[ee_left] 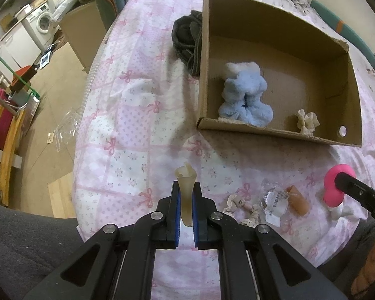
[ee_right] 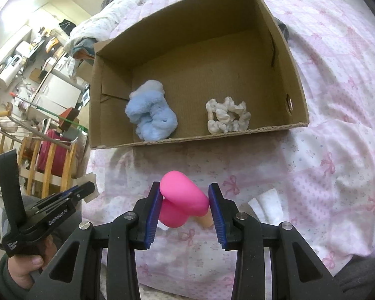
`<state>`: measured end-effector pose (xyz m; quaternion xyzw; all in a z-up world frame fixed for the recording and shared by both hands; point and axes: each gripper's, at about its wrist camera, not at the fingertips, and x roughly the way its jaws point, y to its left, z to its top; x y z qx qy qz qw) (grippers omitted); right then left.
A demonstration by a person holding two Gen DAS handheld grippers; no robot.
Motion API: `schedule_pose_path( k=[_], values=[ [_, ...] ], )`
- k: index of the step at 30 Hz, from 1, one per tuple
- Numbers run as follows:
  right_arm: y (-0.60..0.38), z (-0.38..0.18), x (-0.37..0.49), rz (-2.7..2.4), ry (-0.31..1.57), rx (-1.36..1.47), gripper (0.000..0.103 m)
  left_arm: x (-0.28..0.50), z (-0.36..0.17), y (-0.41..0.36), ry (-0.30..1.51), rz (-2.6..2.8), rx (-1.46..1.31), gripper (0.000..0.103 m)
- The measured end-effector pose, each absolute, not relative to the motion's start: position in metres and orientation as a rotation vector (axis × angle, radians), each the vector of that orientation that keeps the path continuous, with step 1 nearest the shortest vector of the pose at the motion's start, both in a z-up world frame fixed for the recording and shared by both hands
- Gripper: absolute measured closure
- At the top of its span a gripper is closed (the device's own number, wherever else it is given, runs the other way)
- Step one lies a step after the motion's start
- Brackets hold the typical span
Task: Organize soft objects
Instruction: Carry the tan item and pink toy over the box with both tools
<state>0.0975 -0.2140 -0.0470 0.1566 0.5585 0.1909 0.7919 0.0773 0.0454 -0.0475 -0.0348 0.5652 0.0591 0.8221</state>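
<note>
In the left wrist view my left gripper [ee_left: 186, 187] is shut on a pale yellowish rubbery piece [ee_left: 185, 192] that stands upright between the blue pads, above the pink quilt. The cardboard box [ee_left: 262, 130] lies ahead to the right, with a blue fluffy item [ee_left: 245, 95] and a cream scrunchie [ee_left: 307, 122] inside. My right gripper [ee_right: 185, 200] is shut on a pink soft toy [ee_right: 182, 195], just short of the box [ee_right: 212, 137]. The same blue fluffy item [ee_right: 152, 115] and cream scrunchie [ee_right: 227, 115] show in the right wrist view.
A patterned scrunchie [ee_left: 240, 207], a clear plastic wrapper [ee_left: 275, 202] and a tan cylinder [ee_left: 297, 200] lie on the quilt [ee_left: 137, 125] near me. A dark cloth bundle [ee_left: 187, 40] leans against the box's left wall. The bed edge drops to the floor [ee_left: 57, 100] on the left.
</note>
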Motion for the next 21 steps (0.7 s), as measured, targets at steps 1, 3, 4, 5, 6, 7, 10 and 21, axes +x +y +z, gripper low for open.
schedule_pose_path(
  k=[1,3,4,5,6,7,10,21],
  values=[
    [-0.214,-0.044,0.096,0.408,1.189,0.336,0.063,0.076,-0.042,0.047,1.176,0.14,-0.084,0.096],
    [-0.215,-0.034,0.093,0.415,1.149,0.333,0.063,0.073,-0.031,0.051,1.125,0.149,-0.119,0.096],
    [-0.216,-0.027,0.09,0.424,1.122,0.337,0.063,0.071,-0.022,0.054,1.092,0.151,-0.133,0.096],
    [-0.216,-0.022,0.089,0.429,1.099,0.341,0.063,0.07,-0.017,0.054,1.076,0.153,-0.132,0.096],
    [-0.217,-0.016,0.088,0.434,1.076,0.341,0.063,0.069,-0.01,0.055,1.053,0.156,-0.132,0.096],
    [-0.218,-0.009,0.086,0.439,1.051,0.343,0.063,0.068,-0.005,0.055,1.041,0.157,-0.131,0.096],
    [-0.223,0.007,0.085,0.441,1.003,0.351,0.063,0.068,0.01,0.054,1.007,0.14,-0.135,0.096],
    [-0.239,0.038,0.109,0.439,0.922,0.372,0.063,0.111,0.049,0.033,0.938,0.084,-0.049,0.096]
  ],
)
